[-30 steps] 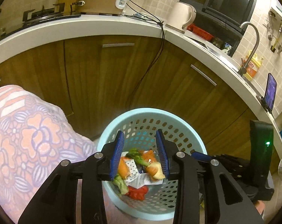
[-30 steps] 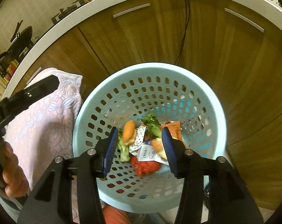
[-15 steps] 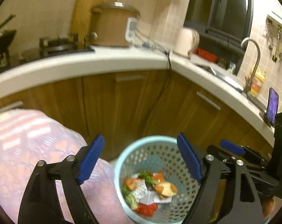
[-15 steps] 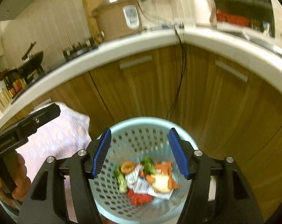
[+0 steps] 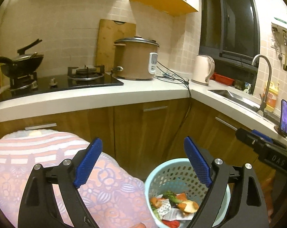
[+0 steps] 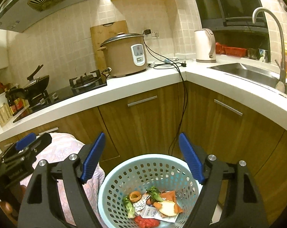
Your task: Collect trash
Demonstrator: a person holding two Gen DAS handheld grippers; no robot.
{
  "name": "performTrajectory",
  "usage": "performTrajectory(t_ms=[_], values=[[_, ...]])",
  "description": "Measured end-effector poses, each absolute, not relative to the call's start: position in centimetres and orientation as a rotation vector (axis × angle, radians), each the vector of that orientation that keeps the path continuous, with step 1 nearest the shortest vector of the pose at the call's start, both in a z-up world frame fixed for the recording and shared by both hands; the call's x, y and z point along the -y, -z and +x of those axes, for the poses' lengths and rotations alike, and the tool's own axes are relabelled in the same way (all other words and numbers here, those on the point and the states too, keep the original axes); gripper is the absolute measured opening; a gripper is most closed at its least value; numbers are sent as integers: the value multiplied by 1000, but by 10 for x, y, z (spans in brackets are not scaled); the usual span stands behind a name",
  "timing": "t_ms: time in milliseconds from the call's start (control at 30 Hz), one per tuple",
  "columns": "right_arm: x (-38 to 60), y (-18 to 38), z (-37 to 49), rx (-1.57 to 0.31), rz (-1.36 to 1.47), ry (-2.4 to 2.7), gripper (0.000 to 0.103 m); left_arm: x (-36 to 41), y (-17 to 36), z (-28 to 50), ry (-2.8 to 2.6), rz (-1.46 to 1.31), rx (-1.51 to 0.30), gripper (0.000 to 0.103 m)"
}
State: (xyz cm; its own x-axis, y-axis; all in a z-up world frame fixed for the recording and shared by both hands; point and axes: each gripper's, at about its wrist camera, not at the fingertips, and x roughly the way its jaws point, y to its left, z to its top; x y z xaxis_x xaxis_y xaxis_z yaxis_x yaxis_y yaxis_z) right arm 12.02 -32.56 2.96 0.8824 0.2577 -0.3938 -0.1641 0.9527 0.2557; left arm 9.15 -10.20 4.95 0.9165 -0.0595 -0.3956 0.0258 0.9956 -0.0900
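Observation:
A light blue perforated waste basket (image 6: 124, 172) stands on the floor before the wooden cabinets; it also shows in the left wrist view (image 5: 174, 167). It holds trash (image 6: 153, 205): orange peel, green vegetable scraps, white wrappers and a red scrap. The trash also shows in the left wrist view (image 5: 174, 207). My left gripper (image 5: 141, 163) is open and empty, raised above and left of the basket. My right gripper (image 6: 141, 157) is open and empty, raised above the basket. The left gripper also shows at the left edge of the right wrist view (image 6: 25, 148).
A floral cloth-covered shape (image 5: 29, 161) sits left of the basket. A white L-shaped counter (image 6: 162, 79) carries a rice cooker (image 6: 124, 55), gas stove (image 6: 86, 81), kettle (image 6: 204, 45) and sink (image 6: 244, 72). A black cable (image 6: 183, 104) hangs down the cabinet front.
Both grippers have opened wide and lifted up and back from the basket. The views now take in the counter and wall. The trash stays in the basket.

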Motion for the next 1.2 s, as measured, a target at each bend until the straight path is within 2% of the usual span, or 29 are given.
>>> performTrajectory(t_ms=[233,500,1200], values=[[309,-32,113,-421,176,-179,75,86,-40,88,33,-134,-404,85],[295,-29,110,-425,142,-129,78,94,-29,87,-24,-44,-411,88],[291,-26,108,-435,125,-87,82,98,-24,87,-2,-41,-439,88]])
